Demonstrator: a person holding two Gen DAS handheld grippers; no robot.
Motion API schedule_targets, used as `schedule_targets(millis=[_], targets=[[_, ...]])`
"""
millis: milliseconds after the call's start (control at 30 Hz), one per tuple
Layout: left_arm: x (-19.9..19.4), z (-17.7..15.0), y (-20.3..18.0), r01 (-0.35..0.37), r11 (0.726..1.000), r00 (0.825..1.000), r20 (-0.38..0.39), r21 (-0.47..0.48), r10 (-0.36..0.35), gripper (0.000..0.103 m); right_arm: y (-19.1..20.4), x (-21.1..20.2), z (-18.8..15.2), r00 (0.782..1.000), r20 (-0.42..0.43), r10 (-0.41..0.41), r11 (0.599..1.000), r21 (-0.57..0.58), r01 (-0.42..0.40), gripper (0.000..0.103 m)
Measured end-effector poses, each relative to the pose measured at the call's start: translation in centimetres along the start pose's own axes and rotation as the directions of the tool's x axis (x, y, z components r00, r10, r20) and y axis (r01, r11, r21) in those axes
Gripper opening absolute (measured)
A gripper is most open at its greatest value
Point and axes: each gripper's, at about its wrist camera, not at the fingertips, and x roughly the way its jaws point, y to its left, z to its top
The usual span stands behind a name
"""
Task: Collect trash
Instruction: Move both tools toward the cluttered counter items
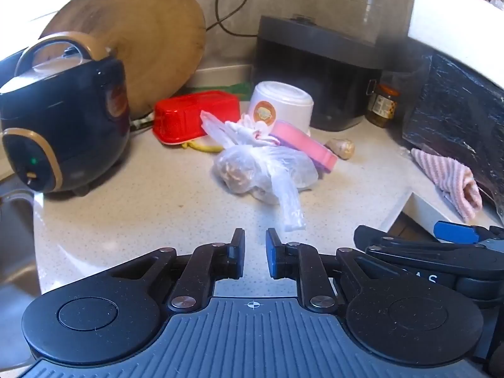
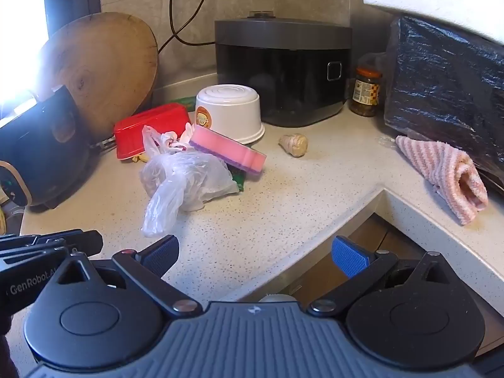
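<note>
A knotted clear plastic bag (image 1: 264,170) (image 2: 186,176) with brownish scraps inside lies on the speckled counter (image 1: 141,220), one handle trailing toward me. A pink sponge (image 1: 302,145) (image 2: 228,149) leans on its far side. Behind them stand an upturned red container (image 1: 195,115) (image 2: 151,129) and an upturned white bowl (image 1: 283,104) (image 2: 230,113). My left gripper (image 1: 255,252) hovers just short of the bag's handle, its jaws nearly together with nothing between them. My right gripper (image 2: 255,255) hangs wide open and empty over the counter's front edge, to the right of the bag.
A dark blue rice cooker (image 1: 63,126) stands at the left, and a round wooden board (image 1: 141,41) leans on the wall behind it. A black cooker (image 2: 283,63), a jar (image 2: 367,91) and a black plastic bag (image 2: 447,85) fill the back right. A ginger piece (image 2: 294,145) and a striped cloth (image 2: 444,173) lie nearby.
</note>
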Motion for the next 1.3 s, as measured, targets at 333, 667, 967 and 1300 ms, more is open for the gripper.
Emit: schedule_targets(millis=[333,667,967,1300], targets=[[-1.0,-0.6,-0.6,-0.039,0.998,0.999,0.01,-0.047,0.039,0.018,0.3,0.1,-0.2,0.999,-0.03,0.025,0.999,-0.031,-0.026,0.103],[-1.5,-1.5,-1.1,-0.058,0.995,0.998,-0.024,-0.079,0.057,0.018,-0.8,-0.1,-0.4,0.997,-0.055,0.061,0.997,-0.038,-0.063,0.103],[-1.6,-1.7,-1.5,-0.062,0.995,0.997,-0.046,-0.083,0.059,0.018,-1.8,-0.3,-0.8,0.996,-0.059,0.062,0.998,-0.029,-0.064,0.103],[-1.5,-2.2,-2.0,-0.076,0.992,0.995,-0.069,-0.098,0.069,0.018,-2.3,-0.4,-1.1,0.996,-0.059,0.066,0.997,-0.028,-0.068,0.103]])
